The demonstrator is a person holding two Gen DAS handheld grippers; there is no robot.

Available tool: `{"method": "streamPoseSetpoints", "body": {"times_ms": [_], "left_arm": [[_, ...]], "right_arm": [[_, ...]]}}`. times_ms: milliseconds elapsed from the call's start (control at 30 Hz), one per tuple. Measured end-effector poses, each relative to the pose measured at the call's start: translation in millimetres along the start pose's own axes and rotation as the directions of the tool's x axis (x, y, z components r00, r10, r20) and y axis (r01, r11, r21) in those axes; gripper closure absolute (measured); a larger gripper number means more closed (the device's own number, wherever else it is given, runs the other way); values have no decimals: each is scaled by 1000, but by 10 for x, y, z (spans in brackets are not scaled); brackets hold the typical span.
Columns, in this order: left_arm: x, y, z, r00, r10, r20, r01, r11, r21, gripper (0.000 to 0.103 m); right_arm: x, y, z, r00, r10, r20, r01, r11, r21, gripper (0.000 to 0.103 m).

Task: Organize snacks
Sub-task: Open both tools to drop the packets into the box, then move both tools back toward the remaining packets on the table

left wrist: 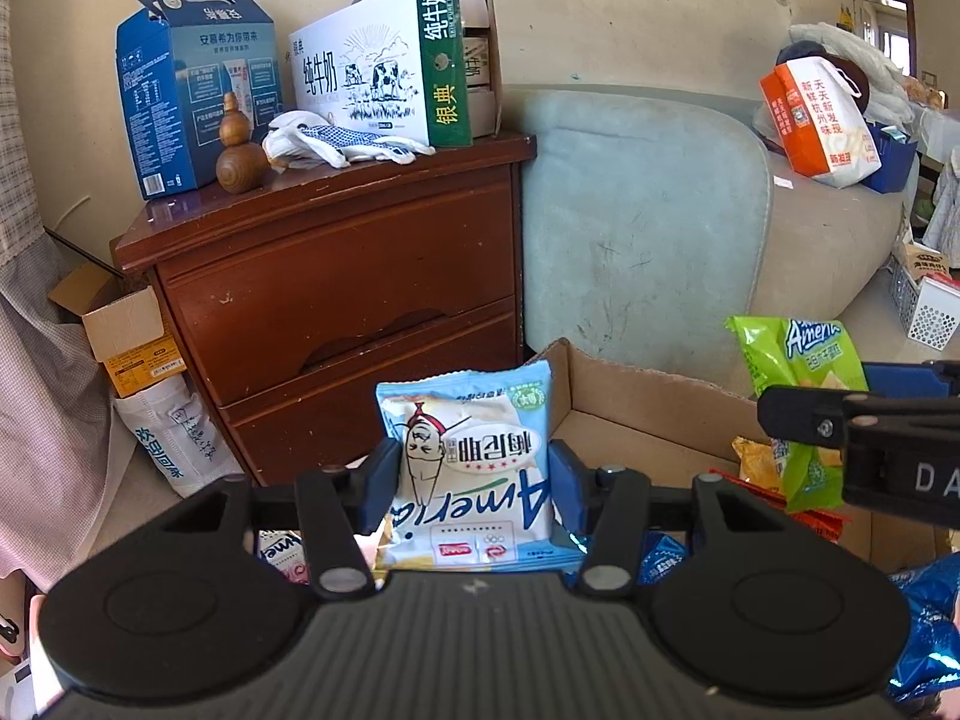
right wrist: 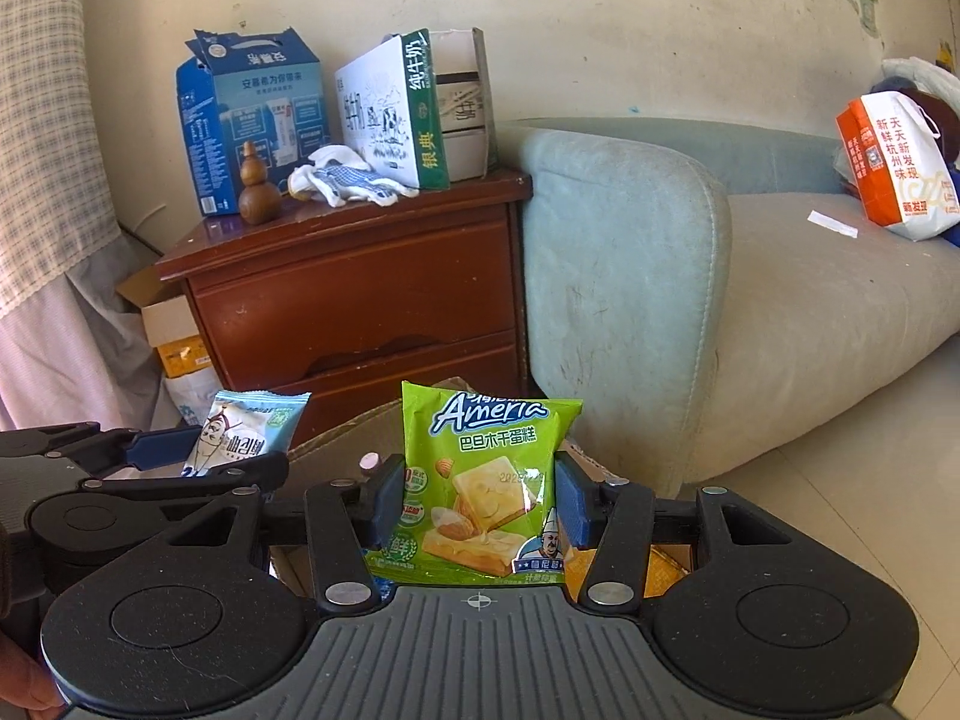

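My left gripper is shut on a light blue Ameria snack packet, held upside down between its blue pads. My right gripper is shut on a green Ameria cake packet, upright between its pads. In the left wrist view the right gripper reaches in from the right with the green packet. In the right wrist view the left gripper shows at the left with the blue packet. Both packets hang above an open cardboard box holding several more snack packets.
A brown wooden nightstand stands behind the box, bearing milk cartons, a wooden gourd and gloves. A pale blue sofa sits to its right with an orange bag. A white mesh basket is at far right.
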State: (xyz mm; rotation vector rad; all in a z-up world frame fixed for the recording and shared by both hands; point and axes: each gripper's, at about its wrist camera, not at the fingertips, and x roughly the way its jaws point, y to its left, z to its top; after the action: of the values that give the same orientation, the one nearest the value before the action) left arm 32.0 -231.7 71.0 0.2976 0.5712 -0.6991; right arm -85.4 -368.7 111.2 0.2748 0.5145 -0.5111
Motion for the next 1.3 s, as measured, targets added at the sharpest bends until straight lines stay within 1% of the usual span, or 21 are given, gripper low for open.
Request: {"method": "streamPoseSetpoints", "body": {"times_ms": [67,133,200,233,333,367,433,533,600,800,1000,1133,1300], "left_arm": [[47,-36,-18,1000,-15,-9,15,1000,-15,46],[59,-67,-38,1000,-21,-12,21,1000,-19,28],[23,-96,-41,1000,-23,3,23,1000,-12,22],[-3,-95,-28,1000,-25,8,25,1000,-14,20],[-91,-28,26,999,-37,19,38,998,-55,15],[-121,17,47,999,-38,20,39,996,-76,14],[-162,74,56,999,-32,15,33,996,-88,14],[-212,158,33,1000,-5,-1,5,997,-75,14],[-244,216,0,1000,14,-11,-15,997,-69,14],[-353,485,-128,997,43,-56,-48,995,-91,14],[-451,842,-250,991,101,-92,-111,986,-121,13],[-471,1078,-325,985,130,-114,-146,979,-145,13],[-472,1274,-417,978,165,-126,-182,974,-138,13]], "right_arm": [[40,-75,-5,999,-34,-7,34,999,42,50],[72,-145,-12,999,-44,-24,46,995,87,49],[98,-202,-11,999,-34,-42,39,991,128,43],[98,-225,-13,999,-29,-42,35,989,145,42],[71,-283,-6,999,-12,-38,19,984,180,42],[55,-289,-6,999,-7,-36,14,983,186,42],[20,-283,4,999,9,-32,-3,982,187,41],[-4,-242,14,999,28,-25,-24,984,176,38],[-3,-191,27,998,47,-29,-42,985,165,38],[-23,38,24,993,107,-40,-103,991,90,38],[-51,344,-7,980,190,-56,-190,982,12,35],[-60,567,-62,968,238,-74,-243,968,-66,35],[-73,798,-143,951,291,-102,-304,940,-155,35]]}}
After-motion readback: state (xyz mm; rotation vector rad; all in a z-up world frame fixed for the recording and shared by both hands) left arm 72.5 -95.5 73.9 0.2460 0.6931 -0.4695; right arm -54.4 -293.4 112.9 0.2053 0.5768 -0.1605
